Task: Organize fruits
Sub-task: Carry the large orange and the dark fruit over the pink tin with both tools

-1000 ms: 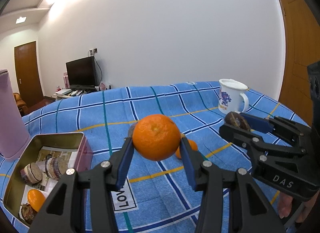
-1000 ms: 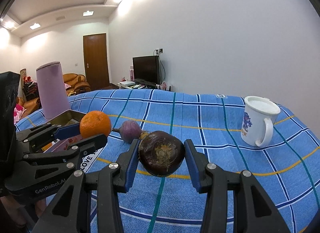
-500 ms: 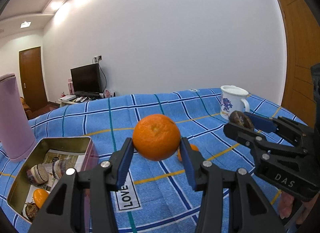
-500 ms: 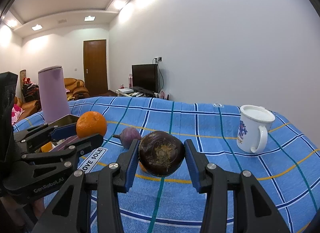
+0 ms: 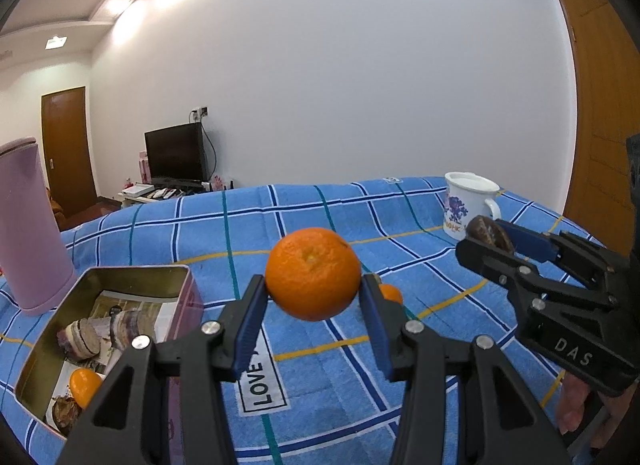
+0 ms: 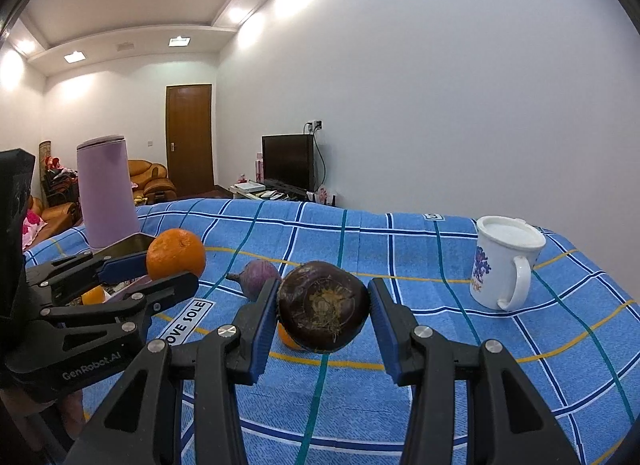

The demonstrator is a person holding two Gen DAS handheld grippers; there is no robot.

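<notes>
Two fruits are riding in the grippers above the blue checked tablecloth [image 5: 304, 217]: the left gripper [image 5: 314, 307] is clamping partway closed on an orange [image 5: 313, 273] at frame centre, the right gripper [image 6: 322, 319] likewise on a dark purple round fruit [image 6: 323, 311]. At lower left the open tin [image 5: 132, 273] is already holding a small orange [image 5: 85, 385] and some banded pieces. Left on the cloth are a purple fruit [image 6: 260, 279] and a small orange [image 5: 390, 294]. Compared with a second earlier, both grips are staying unchanged while the views are tilting slightly, showing more wall.
</notes>
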